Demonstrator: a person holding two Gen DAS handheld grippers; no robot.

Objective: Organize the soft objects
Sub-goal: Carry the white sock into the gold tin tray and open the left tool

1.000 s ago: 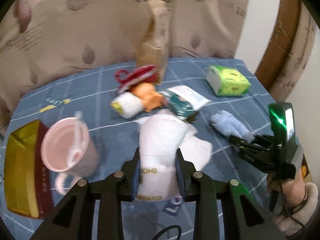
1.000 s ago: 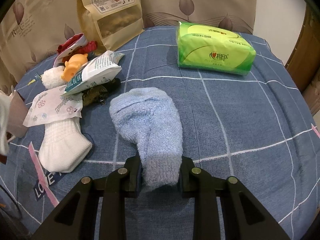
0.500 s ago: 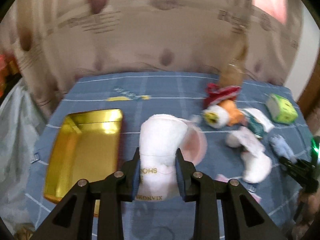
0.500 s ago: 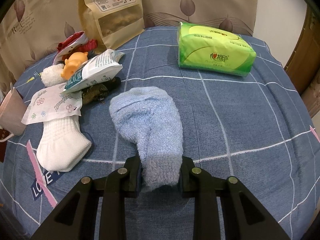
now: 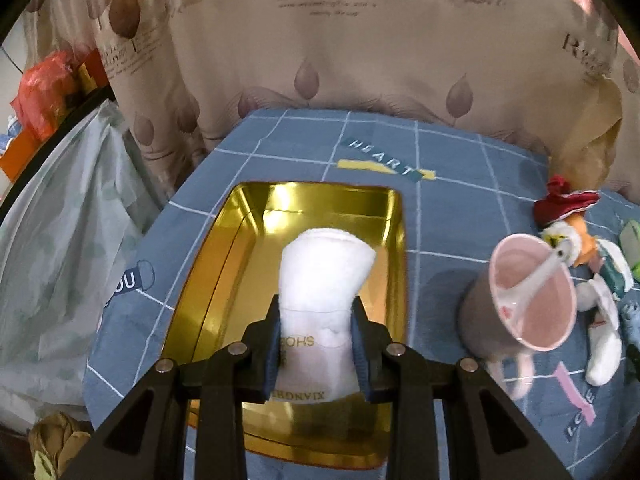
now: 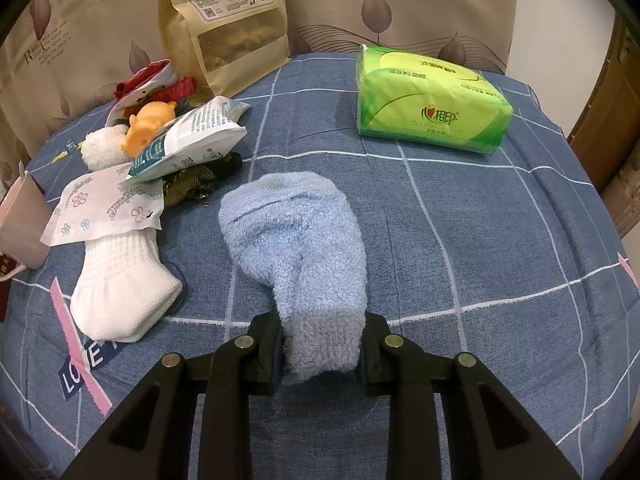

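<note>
The left tongs (image 5: 316, 354) are squeezed on a white sock (image 5: 322, 288). The sock's long side points straight away from the tongs, out over the gold tray (image 5: 224, 240). The tray sits right under and just ahead of the left tongs, long side going the same way as the sock. So the sock is lined up to go down into it. I think the sock is not lying on the tray floor yet, but it is hard to tell.

The right tongs (image 6: 320, 350) are squeezed on a fluffy blue sock (image 6: 300, 232), which stretches ahead of them on the tabletop (image 6: 500, 240). No tray shows here, so the left hand is the near one. Left of the right tongs lies another white sock (image 6: 120, 284).
</note>
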